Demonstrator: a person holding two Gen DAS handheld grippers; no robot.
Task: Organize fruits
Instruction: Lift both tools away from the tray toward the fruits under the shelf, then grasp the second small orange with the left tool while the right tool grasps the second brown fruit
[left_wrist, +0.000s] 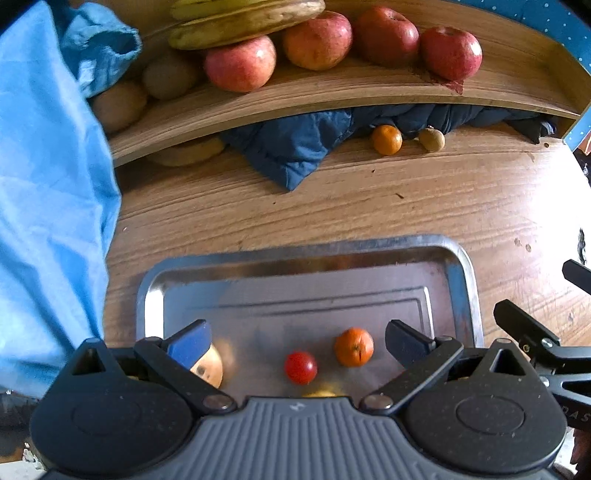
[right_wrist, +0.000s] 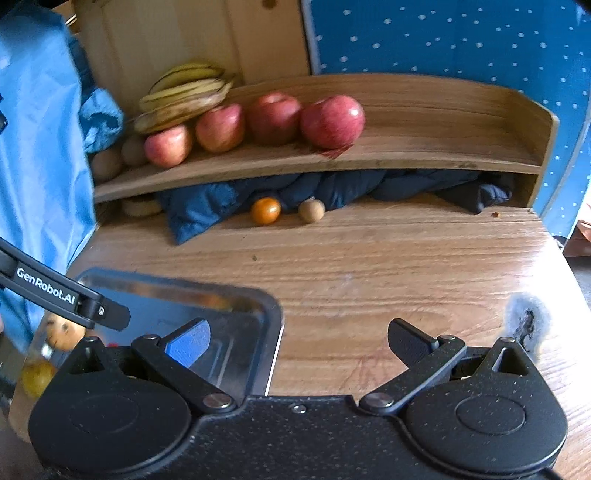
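With both the left gripper (left_wrist: 298, 345) and right gripper (right_wrist: 298, 341) wide open and empty, the round tomato (left_wrist: 300, 367) and orange (left_wrist: 354, 347) on the tray (left_wrist: 466, 280) may roll from a clumsy pinch

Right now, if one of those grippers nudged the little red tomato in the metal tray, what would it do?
The red tomato looks round and glossy, so it would probably roll across the smooth metal tray. The raised rim should stop it. Its skin looks thin, so a hard squeeze might split it.
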